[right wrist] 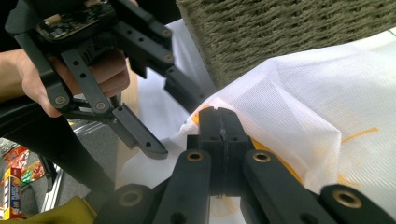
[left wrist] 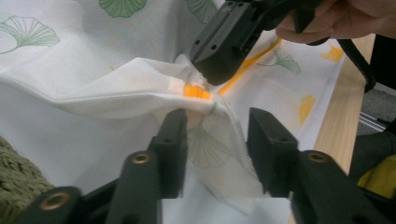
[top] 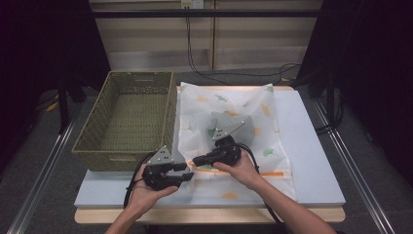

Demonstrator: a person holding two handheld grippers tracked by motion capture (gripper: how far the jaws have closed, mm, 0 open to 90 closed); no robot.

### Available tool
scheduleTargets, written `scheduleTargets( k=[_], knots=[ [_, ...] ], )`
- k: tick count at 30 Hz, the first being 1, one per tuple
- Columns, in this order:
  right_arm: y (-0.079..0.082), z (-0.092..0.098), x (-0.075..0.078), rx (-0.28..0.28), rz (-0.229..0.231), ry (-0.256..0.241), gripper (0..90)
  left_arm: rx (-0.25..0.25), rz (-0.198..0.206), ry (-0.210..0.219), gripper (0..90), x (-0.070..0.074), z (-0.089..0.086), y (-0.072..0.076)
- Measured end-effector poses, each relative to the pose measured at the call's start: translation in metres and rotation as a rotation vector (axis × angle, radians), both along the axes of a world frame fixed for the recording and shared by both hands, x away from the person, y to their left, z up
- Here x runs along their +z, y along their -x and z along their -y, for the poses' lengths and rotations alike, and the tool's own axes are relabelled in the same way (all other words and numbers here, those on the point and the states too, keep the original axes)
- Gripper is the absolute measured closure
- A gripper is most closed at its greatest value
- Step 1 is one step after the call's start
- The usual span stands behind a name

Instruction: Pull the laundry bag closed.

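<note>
A white cloth (top: 229, 122) printed with green ginkgo leaves and orange marks lies spread over the blue-grey mat, right of the basket. My right gripper (top: 197, 160) is shut on a raised fold of the cloth (right wrist: 289, 107) near its front left edge; in the right gripper view the jaws (right wrist: 218, 126) press together on the fabric. My left gripper (top: 189, 170) stands open just beside it, its fingers (left wrist: 173, 140) on either side of the hanging cloth corner (left wrist: 210, 144) without closing. The right gripper (left wrist: 219, 65) shows pinching the fold in the left gripper view.
An olive woven basket (top: 127, 122) stands on the left half of the mat, close to both grippers; its wall (right wrist: 280, 32) rises right behind the lifted fold. The mat (top: 307, 146) extends bare to the right. The table's wooden front edge (top: 209, 214) is near.
</note>
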State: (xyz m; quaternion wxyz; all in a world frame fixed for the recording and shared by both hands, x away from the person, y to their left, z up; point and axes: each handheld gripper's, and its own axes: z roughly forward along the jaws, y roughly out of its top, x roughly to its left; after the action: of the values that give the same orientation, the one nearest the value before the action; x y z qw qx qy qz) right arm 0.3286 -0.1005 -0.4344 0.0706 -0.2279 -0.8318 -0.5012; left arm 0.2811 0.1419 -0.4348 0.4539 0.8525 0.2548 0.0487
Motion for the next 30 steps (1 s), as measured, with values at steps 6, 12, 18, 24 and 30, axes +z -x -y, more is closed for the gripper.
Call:
scheduleTargets(
  k=[6, 12, 18, 24, 30],
  knots=[
    [0.000, 0.001, 0.002, -0.001, 0.004, -0.006, 90.0, -0.002, 0.004, -0.034, 54.2, 0.002, 0.010, -0.011],
    [-0.001, 0.007, 0.003, -0.017, 0.005, -0.009, 90.0, -0.023, 0.013, -0.024, 79.1, 0.004, 0.011, -0.012],
    [0.002, 0.009, 0.000, -0.021, 0.002, 0.000, 90.0, -0.024, 0.017, -0.010, 86.4, 0.003, 0.009, -0.009],
    [0.002, 0.009, 0.001, -0.031, -0.004, -0.009, 90.0, -0.019, 0.022, 0.002, 87.3, 0.005, 0.006, -0.008],
    [0.002, 0.009, 0.000, -0.035, -0.009, -0.010, 90.0, -0.017, 0.021, 0.011, 87.6, 0.005, 0.005, -0.008]
  ],
)
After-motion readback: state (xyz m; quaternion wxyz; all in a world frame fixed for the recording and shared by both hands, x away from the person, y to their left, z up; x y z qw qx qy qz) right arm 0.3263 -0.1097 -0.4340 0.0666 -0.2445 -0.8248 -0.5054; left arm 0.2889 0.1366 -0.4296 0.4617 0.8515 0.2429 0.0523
